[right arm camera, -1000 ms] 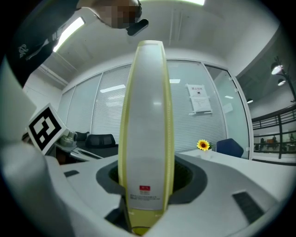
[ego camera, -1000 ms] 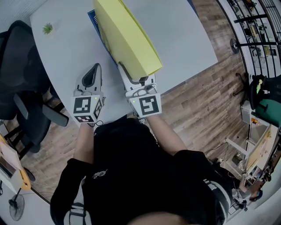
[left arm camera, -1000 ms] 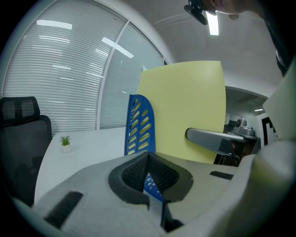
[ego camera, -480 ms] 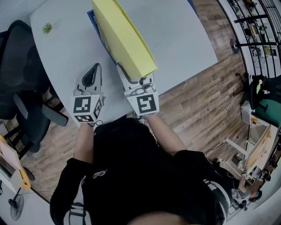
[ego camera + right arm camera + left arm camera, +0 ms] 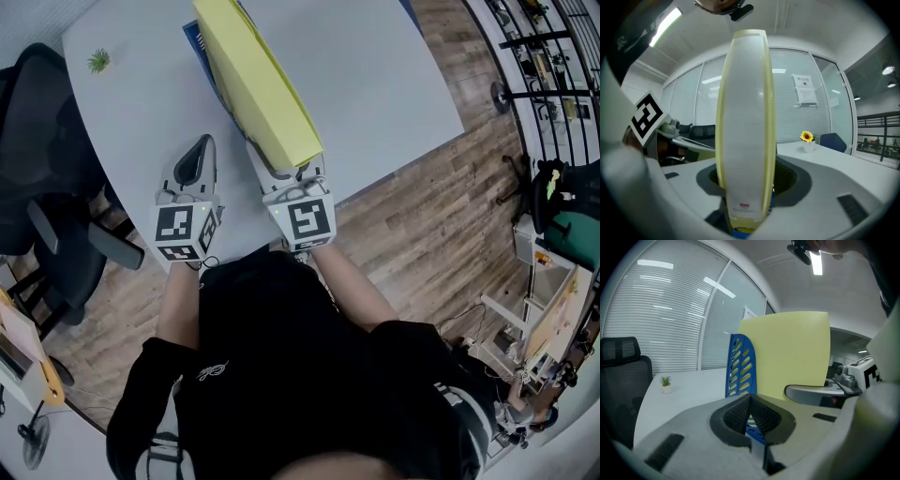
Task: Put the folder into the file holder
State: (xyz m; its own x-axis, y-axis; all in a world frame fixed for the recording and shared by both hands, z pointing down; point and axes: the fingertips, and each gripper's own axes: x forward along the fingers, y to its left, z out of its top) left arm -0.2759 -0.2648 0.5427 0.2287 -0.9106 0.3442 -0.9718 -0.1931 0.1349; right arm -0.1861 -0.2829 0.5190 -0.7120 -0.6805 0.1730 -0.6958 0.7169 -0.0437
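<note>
Tongs in your right hand (image 5: 746,185) have their jaws opening, with the spine of the yellow folder (image 5: 745,117) standing between them; the dark pads sit a little off the spine on each side, so they do not press on it. Your left tongs (image 5: 750,401) are closed, pad against pad, with nothing between them, and they rest low over the table (image 5: 394,75) just to the left of the right ones. The folder stands upright on its edge, running away from you across the table. Its left face is just beside the slotted wall of the blue file holder (image 5: 740,366), and a strip of blue shows under its near end in the right gripper view. Whether the far end is fully seated in the holder you cannot tell from these views. Farther out, a small green plant in a white pot (image 5: 666,383) stands near the table's left edge, and a little sunflower pot (image 5: 806,139) stands on the right. A black office chair (image 5: 47,169) is at the left of the table, on the wooden floor (image 5: 422,216).
</note>
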